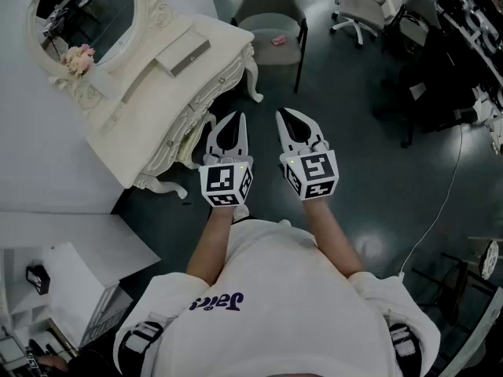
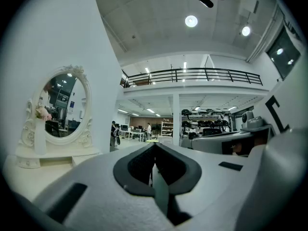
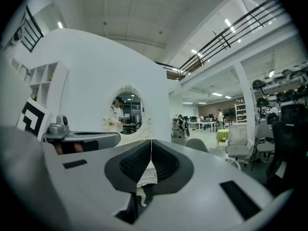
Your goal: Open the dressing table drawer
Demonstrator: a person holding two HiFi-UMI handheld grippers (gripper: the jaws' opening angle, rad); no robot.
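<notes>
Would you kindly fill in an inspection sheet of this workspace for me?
Surface: dressing table top bears a mirror and flowers.
Job's things: drawer looks shut, untouched.
Clutter: pink item on grey chair.
Grippers: left tongs and right tongs shut, empty, side by side, short of the table.
Cables: white cable on the floor, right.
Surroundings: office chair, shelf unit.
</notes>
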